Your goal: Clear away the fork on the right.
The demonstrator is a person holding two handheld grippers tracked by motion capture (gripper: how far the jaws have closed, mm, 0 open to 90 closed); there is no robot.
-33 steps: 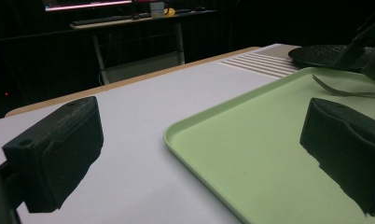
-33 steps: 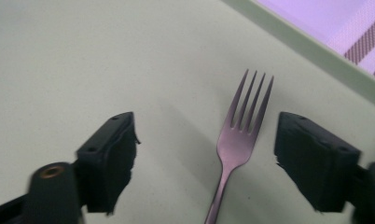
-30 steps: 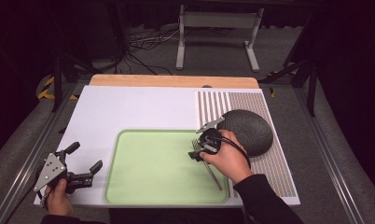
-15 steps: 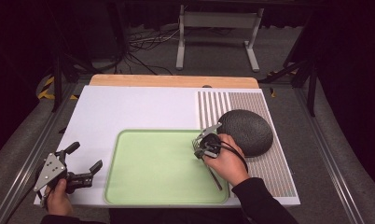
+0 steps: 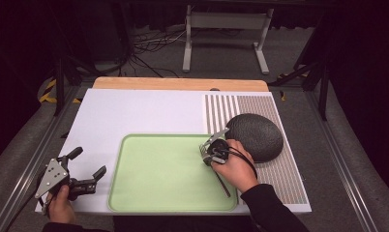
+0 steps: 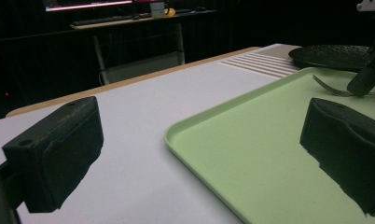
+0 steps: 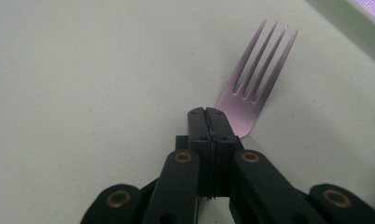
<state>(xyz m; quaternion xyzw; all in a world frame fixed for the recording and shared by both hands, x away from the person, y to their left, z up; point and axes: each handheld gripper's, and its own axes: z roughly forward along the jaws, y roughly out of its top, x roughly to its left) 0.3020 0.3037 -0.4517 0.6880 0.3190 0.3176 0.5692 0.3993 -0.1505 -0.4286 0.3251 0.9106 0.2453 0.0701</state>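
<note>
Right claw: pressed together on the fork at its neck, just below the tines. Jaws were closing a moment ago and now they pinch it.
Left claw: spread wide with nothing between the jaws, parked at the near left corner of the counter, just beside the tray.
Fork location: lying flat on the green tray near its right edge, tines pointing away from me toward the plate, handle running back under my right hand.
Step in hand: I'd call this the grab, done but not lifted yet.
Next move: probably lift straight up, keeping it level so the handle doesn't swing. The grip is narrow and near one end, so it could pivot on me.
Tray contents: just the fork, rest of it is bare.
Dark plate: sits on the striped mat right of the tray, looks upside down, nothing on it.
</note>
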